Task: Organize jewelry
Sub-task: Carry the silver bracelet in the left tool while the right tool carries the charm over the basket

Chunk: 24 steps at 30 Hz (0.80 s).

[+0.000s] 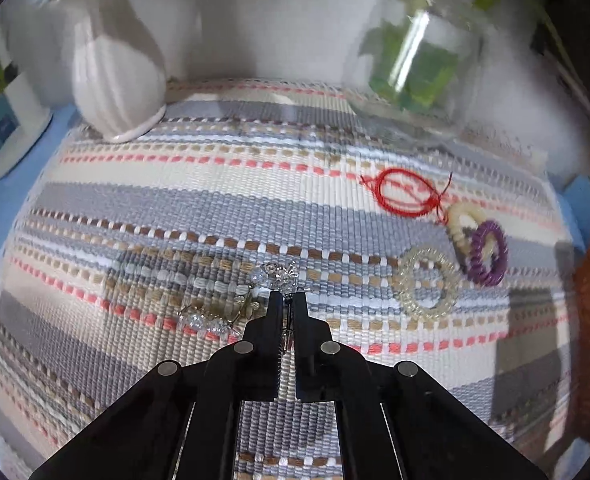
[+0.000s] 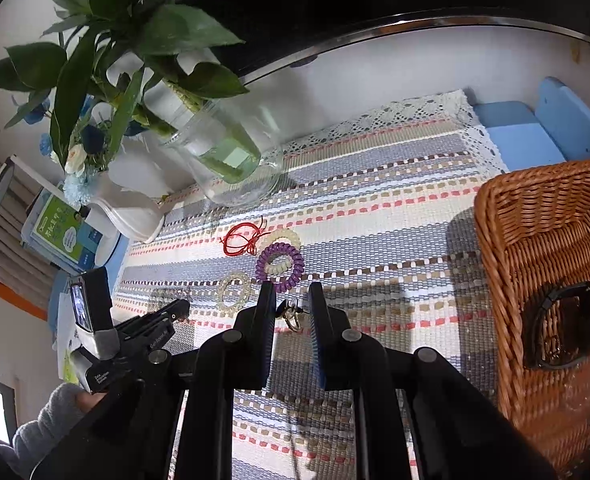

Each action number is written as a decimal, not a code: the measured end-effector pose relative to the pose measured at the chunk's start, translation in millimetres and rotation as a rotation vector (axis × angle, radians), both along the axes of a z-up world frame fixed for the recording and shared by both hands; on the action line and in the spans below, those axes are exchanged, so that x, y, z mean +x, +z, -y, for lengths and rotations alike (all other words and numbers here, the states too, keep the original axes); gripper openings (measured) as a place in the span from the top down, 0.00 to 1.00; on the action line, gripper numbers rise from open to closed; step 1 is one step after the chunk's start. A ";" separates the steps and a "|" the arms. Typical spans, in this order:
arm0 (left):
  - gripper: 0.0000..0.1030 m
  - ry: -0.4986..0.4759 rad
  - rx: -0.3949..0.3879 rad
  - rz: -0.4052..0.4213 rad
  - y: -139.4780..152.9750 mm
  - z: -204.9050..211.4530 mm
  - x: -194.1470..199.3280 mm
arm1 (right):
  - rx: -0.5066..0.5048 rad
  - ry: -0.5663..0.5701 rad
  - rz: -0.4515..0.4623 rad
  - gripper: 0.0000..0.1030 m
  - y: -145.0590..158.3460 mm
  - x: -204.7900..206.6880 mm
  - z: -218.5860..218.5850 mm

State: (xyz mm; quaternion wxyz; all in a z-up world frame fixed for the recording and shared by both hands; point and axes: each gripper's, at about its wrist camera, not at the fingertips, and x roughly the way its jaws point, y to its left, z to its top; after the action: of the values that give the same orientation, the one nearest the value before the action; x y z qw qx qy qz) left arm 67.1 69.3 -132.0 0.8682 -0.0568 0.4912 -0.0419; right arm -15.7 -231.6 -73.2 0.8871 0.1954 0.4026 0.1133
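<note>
left wrist view: your left tongs (image 1: 289,300) are pinched shut on the crystal earring (image 1: 279,276) lying on the striped mat (image 1: 215,208), right tongs (image 2: 293,304) narrowly closed on a small ring clasp (image 2: 293,316); next, i judge, lift and carry both to the wicker basket (image 2: 535,208).

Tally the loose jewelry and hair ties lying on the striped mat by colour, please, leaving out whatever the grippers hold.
Purple coil hair tie: 1
Cream coil hair tie: 1
Clear coil hair tie: 1
Red cord bracelet: 1
Total: 4
</note>
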 end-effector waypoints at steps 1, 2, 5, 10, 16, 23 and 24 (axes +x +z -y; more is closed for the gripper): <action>0.96 0.013 -0.039 0.003 5.0 -5.0 -2.1 | 0.005 -0.004 0.003 0.84 1.5 -1.9 1.8; 0.96 0.020 -0.081 0.008 11.2 -9.7 -4.3 | 0.011 -0.009 0.007 0.84 2.9 -3.8 3.9; 0.96 0.025 -0.140 0.057 33.8 -17.2 -13.2 | 0.046 -0.020 0.019 0.84 7.3 -10.7 12.2; 0.96 -0.016 -0.206 0.114 70.6 -13.1 -22.7 | 0.097 -0.053 0.033 0.84 14.3 -20.9 27.7; 0.96 -0.075 -0.295 0.159 104.1 8.1 -27.2 | 0.118 -0.091 0.070 0.84 26.4 -35.5 48.5; 0.96 -0.254 -0.307 0.255 148.9 69.3 -32.7 | 0.147 -0.164 0.110 0.84 38.4 -58.1 83.0; 0.96 -0.281 -0.312 0.267 155.2 80.4 -33.1 | 0.152 -0.177 0.116 0.84 39.8 -62.3 89.1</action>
State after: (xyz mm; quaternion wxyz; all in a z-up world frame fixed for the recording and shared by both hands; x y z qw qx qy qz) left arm 34.0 -11.1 23.2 0.8917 -0.1151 0.3629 -0.2448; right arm -78.0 -320.7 -33.4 0.8980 0.2900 0.3221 0.0759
